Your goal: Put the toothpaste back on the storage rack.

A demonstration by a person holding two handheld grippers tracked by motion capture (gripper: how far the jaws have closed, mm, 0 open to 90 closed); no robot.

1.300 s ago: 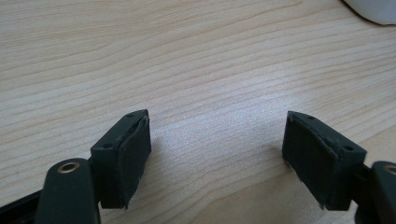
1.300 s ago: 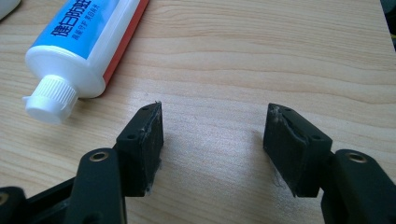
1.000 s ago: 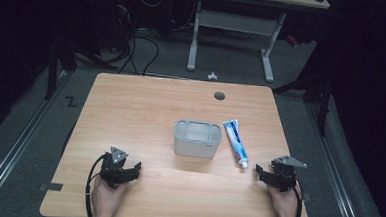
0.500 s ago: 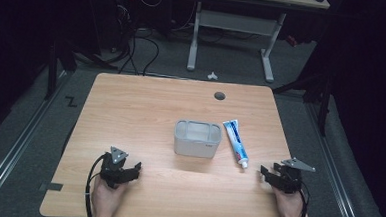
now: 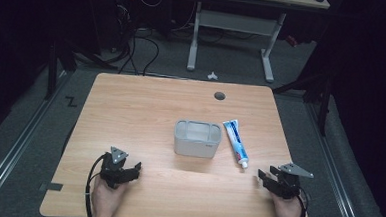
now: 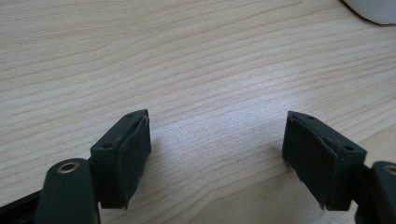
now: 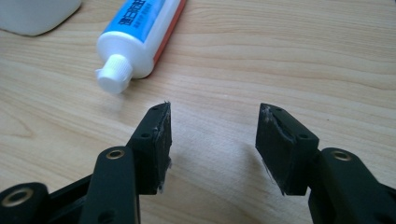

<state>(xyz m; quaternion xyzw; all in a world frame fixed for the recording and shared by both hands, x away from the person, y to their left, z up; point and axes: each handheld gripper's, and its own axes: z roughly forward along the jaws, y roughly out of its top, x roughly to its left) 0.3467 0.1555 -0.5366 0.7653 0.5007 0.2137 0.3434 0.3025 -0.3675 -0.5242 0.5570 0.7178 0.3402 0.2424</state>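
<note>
Approaching stage: right tool (image 5: 272, 179) near the bench's (image 5: 141, 111) front-right corner, jaws apart with nothing between them, just been closing. White-and-blue plastic toothpaste tube (image 5: 236, 142) lies just beyond, beside grey rectangular plastic tub (image 5: 196, 138) at centre. Left tool (image 5: 127, 171) spread wide, idle. Next: advance, straddle tube.

The tube (image 7: 140, 35) runs off the top edge. The box (image 7: 35, 14) is cut off too.

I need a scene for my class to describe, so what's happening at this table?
A person rests a gripper in each hand near the table's front edge. The right gripper, its empty jaws just closing a little, points near the toothpaste tube beside a grey container. The left gripper sits open, holding nothing.
</note>
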